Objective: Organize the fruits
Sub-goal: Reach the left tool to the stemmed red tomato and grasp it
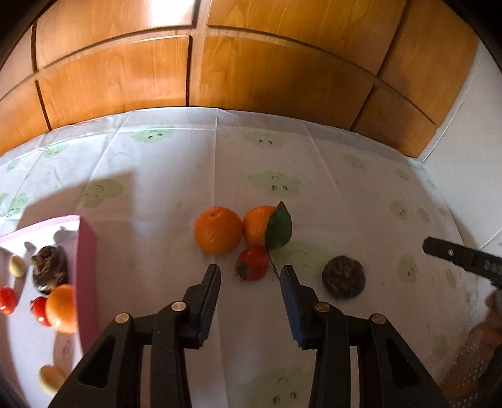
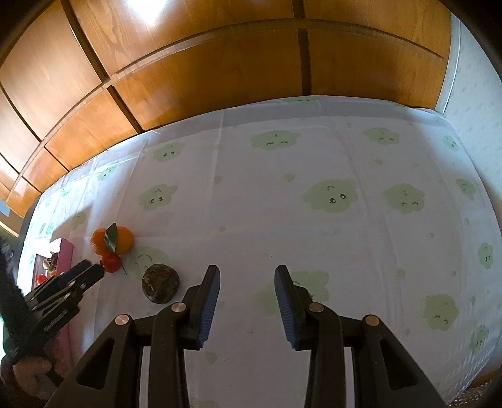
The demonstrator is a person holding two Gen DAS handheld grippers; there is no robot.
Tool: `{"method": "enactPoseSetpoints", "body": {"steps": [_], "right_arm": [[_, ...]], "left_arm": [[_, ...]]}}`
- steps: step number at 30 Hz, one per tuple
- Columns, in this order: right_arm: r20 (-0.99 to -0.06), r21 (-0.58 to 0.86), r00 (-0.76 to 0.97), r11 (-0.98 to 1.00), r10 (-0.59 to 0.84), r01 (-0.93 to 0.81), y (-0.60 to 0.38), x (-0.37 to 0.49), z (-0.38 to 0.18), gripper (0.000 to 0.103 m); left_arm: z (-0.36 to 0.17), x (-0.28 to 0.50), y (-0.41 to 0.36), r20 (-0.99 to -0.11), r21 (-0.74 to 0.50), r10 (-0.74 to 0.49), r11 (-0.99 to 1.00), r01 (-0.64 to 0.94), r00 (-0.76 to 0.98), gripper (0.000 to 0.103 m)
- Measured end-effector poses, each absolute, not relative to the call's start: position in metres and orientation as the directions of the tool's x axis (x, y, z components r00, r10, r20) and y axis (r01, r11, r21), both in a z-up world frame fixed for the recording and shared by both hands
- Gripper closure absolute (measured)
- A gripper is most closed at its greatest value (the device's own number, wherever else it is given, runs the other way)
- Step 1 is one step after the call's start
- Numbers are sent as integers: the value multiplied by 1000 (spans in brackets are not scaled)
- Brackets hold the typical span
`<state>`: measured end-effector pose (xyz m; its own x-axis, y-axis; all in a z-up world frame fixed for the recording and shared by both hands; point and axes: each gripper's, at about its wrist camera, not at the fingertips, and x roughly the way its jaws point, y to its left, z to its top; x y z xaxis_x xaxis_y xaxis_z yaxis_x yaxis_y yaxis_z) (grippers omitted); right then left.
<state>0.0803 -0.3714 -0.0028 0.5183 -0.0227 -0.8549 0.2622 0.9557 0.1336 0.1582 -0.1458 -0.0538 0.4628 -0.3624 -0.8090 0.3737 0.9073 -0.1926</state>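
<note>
red small fruit [image 1: 252, 264] just ahead of left gripper [image 1: 250, 274] | jaws part-open, empty | right gripper [image 2: 245, 275] part-open, empty | you straddle it, clear of the leaf stem [image 1: 273, 268], before closing

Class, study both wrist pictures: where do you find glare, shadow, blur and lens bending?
Left wrist view: glare on the wooden cabinet, a dark shadow beside the pink box, its fruit smeared at the edge. Right wrist view: glare on the same wood, the tablecloth edge bowed by the fisheye, the left gripper blurred.

Left claw [image 1: 250, 273] jaws apart, empty, angled down; right claw [image 2: 246, 274] same.
</note>
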Motion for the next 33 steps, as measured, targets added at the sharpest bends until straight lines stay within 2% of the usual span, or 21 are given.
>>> {"method": "enactPoseSetpoints", "body": {"steps": [11,15,27,33], "right_arm": [[-861,138,509,959,-7,248,-367,84,-5,67],[-863,133,505,959,-11,248,-367,85,-6,67],[-869,129,495,959,-13,253,-368,84,-10,67],[-862,188,500,969,84,162,-355,84,-12,67]], "left_arm": [[-79,178,-160,-828,-207,-360,909,363,431,64],[-79,181,-162,-817,-203,-368,904,377,444,77],[-77,120,-135,-827,-178,-355,901,396,436,78],[-82,89,-132,-809,-108,-324,902,417,490,78]]}}
